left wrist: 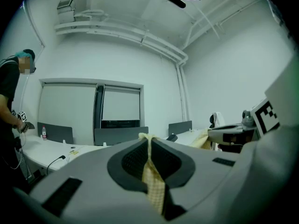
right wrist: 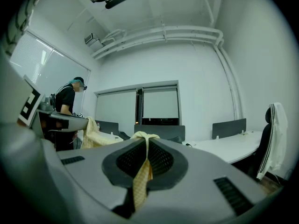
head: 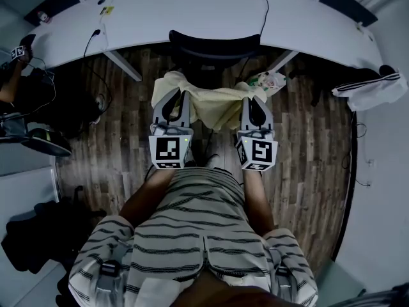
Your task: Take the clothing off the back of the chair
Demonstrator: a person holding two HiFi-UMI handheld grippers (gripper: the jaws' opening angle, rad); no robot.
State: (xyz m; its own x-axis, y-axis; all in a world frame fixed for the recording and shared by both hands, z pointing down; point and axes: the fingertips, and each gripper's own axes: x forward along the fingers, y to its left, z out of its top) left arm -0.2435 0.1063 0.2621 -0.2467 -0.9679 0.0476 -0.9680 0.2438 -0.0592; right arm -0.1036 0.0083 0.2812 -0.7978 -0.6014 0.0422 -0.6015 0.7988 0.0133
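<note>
Left gripper (head: 173, 89): jaws clenched on one upper corner of the yellow garment (head: 214, 104). Right gripper (head: 250, 92): jaws clenched on the opposite corner. In each gripper view a pinched fold of yellow fabric (left wrist: 153, 181) (right wrist: 140, 176) sits between the closed jaws. The garment spans the two grippers, on the near side of the chair (head: 214, 45) back, by the desk's (head: 192, 11) near edge. Contact with the chair cannot be determined.

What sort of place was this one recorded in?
Most likely an office: a long curved white desk with cables on it, a black office chair pushed up to it, and grey desk screens below blinded windows.
</note>
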